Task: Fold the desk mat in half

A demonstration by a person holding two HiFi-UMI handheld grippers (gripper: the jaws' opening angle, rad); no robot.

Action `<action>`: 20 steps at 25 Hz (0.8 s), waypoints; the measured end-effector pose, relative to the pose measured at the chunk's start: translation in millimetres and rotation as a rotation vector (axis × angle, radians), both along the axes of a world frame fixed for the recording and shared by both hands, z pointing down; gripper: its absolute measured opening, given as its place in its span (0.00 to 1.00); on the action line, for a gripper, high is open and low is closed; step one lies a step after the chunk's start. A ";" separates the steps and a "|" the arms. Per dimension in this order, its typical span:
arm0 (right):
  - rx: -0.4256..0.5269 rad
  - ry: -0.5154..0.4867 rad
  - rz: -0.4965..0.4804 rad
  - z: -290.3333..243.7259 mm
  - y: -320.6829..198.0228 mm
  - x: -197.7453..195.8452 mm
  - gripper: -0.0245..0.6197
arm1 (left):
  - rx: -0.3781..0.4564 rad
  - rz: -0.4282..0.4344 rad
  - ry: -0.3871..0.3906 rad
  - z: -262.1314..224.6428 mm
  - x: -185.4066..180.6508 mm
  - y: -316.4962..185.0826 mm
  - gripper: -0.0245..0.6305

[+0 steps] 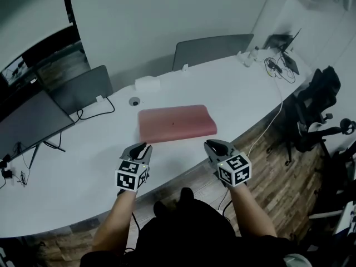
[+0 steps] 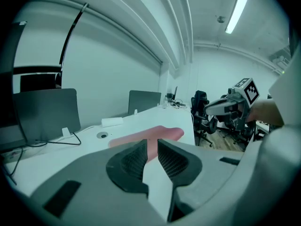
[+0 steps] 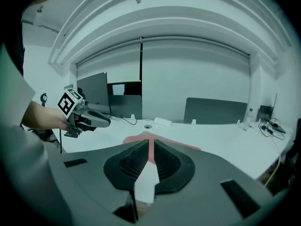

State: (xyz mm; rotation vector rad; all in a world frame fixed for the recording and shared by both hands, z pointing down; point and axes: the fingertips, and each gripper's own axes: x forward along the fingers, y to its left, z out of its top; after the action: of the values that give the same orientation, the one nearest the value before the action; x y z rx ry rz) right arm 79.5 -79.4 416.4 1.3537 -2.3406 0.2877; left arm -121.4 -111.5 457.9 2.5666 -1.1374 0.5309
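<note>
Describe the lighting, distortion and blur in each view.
Head view: even but dim light with darker corners; the table edge bows, and the mat is sharp. Left gripper view: strong fisheye with black corners and a greenish cast; the ceiling light glares. Right gripper view: same fisheye and cast, straight lines bow overhead, no glare.

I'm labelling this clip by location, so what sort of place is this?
Probably an office or meeting room: a long white table with monitors along it, and black office chairs on a wood-look floor.
</note>
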 end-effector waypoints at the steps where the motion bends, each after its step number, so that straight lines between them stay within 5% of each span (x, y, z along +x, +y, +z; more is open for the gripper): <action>1: 0.017 -0.004 0.012 -9.4 2.6 0.2 0.08 | 0.009 -0.003 0.009 -5.0 -2.8 2.5 0.15; 5: 0.068 -0.028 0.039 -39.7 7.4 2.6 0.04 | 0.041 -0.041 0.041 -23.4 -12.7 8.4 0.15; 12: 0.115 -0.078 -0.120 -60.0 22.7 -25.0 0.04 | 0.073 -0.076 0.036 -51.3 -20.3 16.0 0.15; 20: 0.211 -0.148 -0.136 -81.8 25.0 11.9 0.04 | 0.151 -0.101 0.045 -104.0 15.4 10.0 0.13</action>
State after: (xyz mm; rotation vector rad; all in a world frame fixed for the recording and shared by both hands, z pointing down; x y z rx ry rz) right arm 91.4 -54.4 334.6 1.2968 -2.6354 0.1058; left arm -106.0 -101.5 354.0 2.6144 -1.3304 0.3748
